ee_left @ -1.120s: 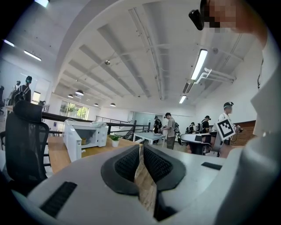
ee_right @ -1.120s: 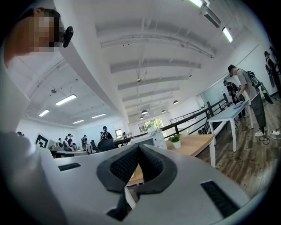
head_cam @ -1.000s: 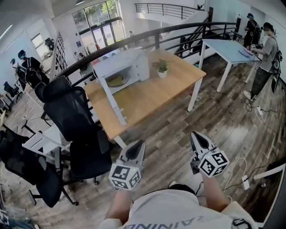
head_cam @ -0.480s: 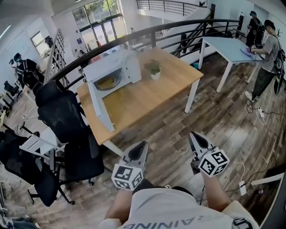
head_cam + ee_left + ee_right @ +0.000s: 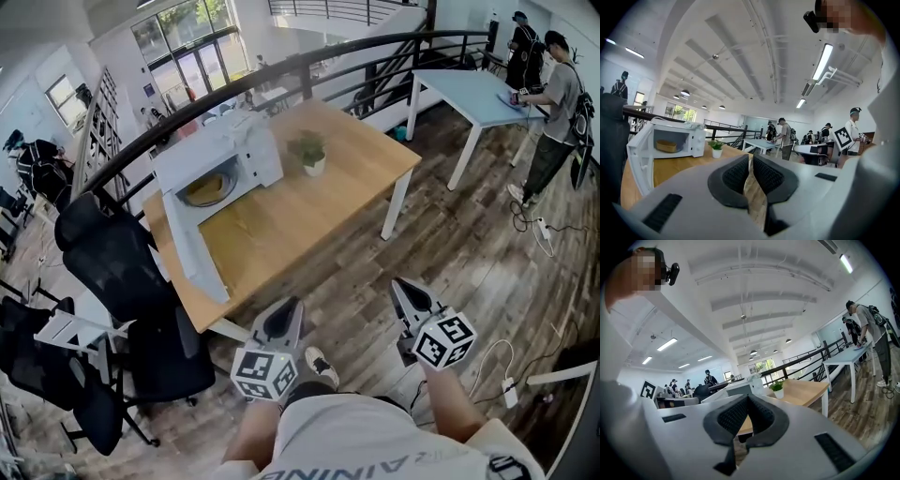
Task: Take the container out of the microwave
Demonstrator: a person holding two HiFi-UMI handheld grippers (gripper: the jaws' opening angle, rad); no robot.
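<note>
Inside microwave (image 5: 228, 141) — container (image 5: 207, 188), long axis crosswise

Right gripper (image 5: 747, 396) pinched together, nothing in it; wooden table (image 5: 806, 392), little potted plant (image 5: 777, 389) and microwave (image 5: 742, 388) up ahead.

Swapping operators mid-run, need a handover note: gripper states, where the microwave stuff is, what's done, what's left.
Left gripper: jaws together, nothing in them.
Right gripper: jaws together, empty.
Both are short of the wooden table and point toward it.
The microwave sits at the table's far left end with its door swung wide open. The tan container is inside the cavity. A small potted plant stands just right of the microwave.
Done: the door is open.
Left: close in, open a gripper, grip the container, draw it out, probably onto the table.
</note>
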